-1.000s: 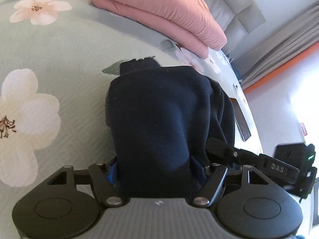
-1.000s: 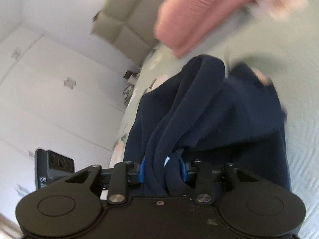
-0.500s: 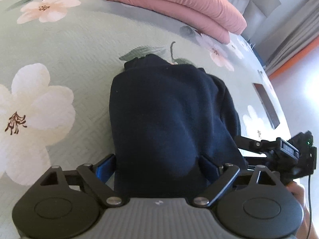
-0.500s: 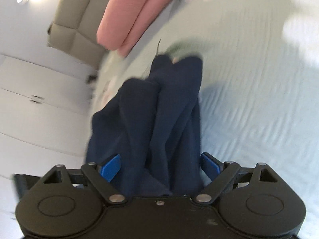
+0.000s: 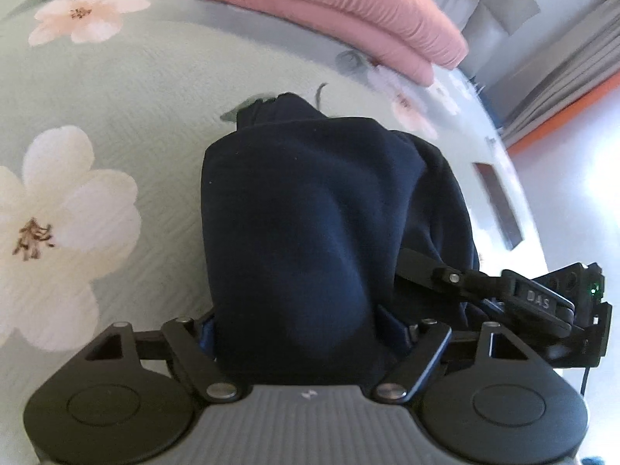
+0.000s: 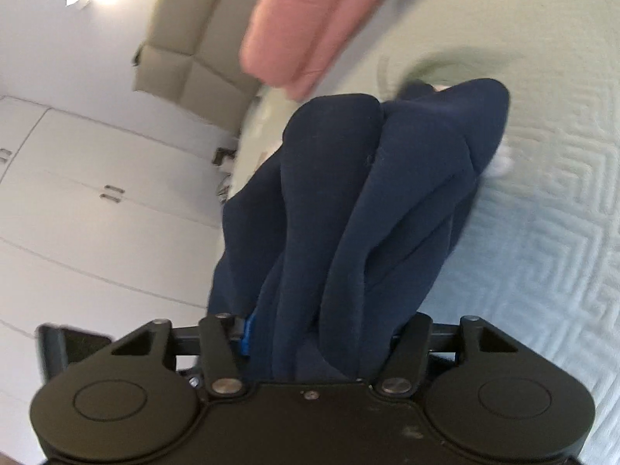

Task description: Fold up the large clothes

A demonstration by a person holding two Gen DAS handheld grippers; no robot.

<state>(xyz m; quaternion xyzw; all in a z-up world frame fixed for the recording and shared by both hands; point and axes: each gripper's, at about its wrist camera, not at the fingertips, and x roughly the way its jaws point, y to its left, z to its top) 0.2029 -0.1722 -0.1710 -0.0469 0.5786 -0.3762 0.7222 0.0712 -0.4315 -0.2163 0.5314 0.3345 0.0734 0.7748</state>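
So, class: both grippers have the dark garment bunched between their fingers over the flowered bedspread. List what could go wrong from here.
1. Both grippers are closing on thick bunches of the navy garment. The left gripper or right gripper may pinch only some layers, so the fold could slump open.
2. In the right view the cloth hangs in uneven ridges; set down like this, it would likely crease.
3. The pink stack lies close behind; a forward swing could knock it.

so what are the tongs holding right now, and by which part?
Both sets hold the bunched dark navy fabric garment: left tongs around its near folded end, right tongs around its gathered folds. Both are closing on the cloth.
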